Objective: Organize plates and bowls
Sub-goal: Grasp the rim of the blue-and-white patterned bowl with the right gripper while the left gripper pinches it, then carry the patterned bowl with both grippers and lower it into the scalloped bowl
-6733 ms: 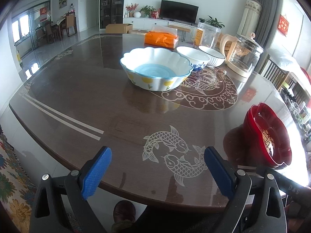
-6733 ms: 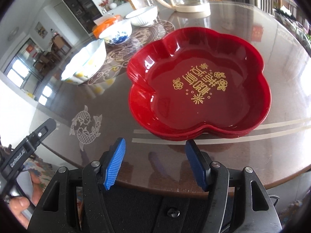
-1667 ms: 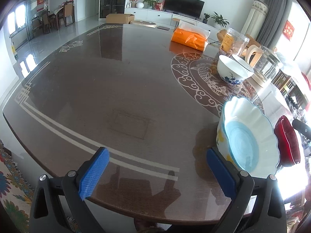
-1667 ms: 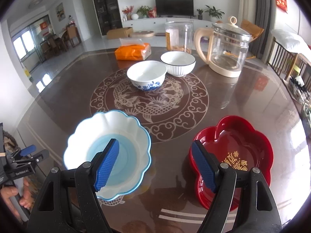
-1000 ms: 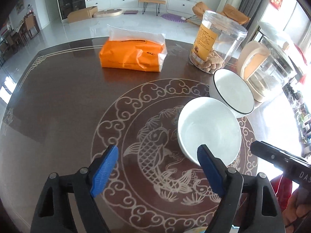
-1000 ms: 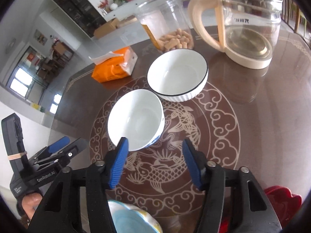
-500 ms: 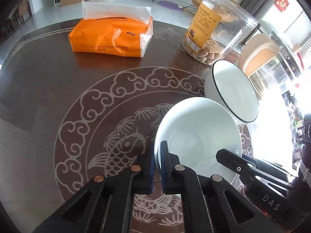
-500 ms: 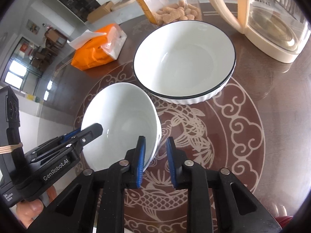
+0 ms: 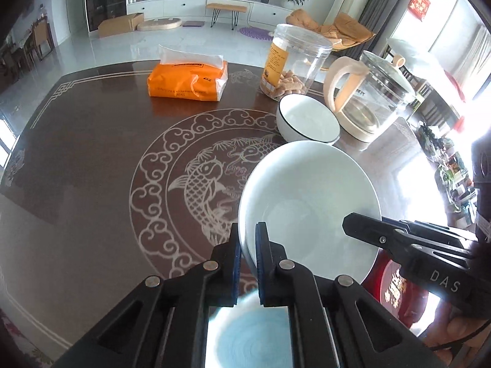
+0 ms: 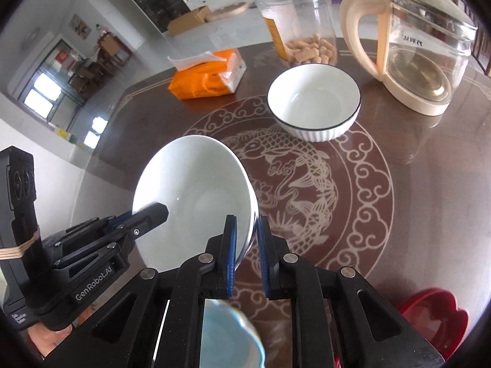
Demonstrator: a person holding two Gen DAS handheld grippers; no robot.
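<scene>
My left gripper (image 9: pixel 248 242) is shut on the near rim of a white bowl (image 9: pixel 310 202). My right gripper (image 10: pixel 245 239) is shut on the opposite rim of the same white bowl (image 10: pixel 196 196), so both hold it above the table. The white-and-blue scalloped bowl (image 9: pixel 245 337) lies below my grippers, also showing in the right wrist view (image 10: pixel 227 337). A white black-rimmed bowl (image 9: pixel 307 119) stands farther back (image 10: pixel 313 101). The red flower-shaped plate (image 10: pixel 432 322) lies at the near right (image 9: pixel 396 285).
An orange tissue pack (image 9: pixel 188 79), a clear snack jar (image 9: pixel 291 61) and a glass kettle with cream handle (image 9: pixel 368 98) stand at the back of the dark round table (image 9: pixel 92 168).
Both grippers have closed on the white bowl's rim and lifted it back toward me, over the scalloped bowl. The black-rimmed bowl now looks farther away.
</scene>
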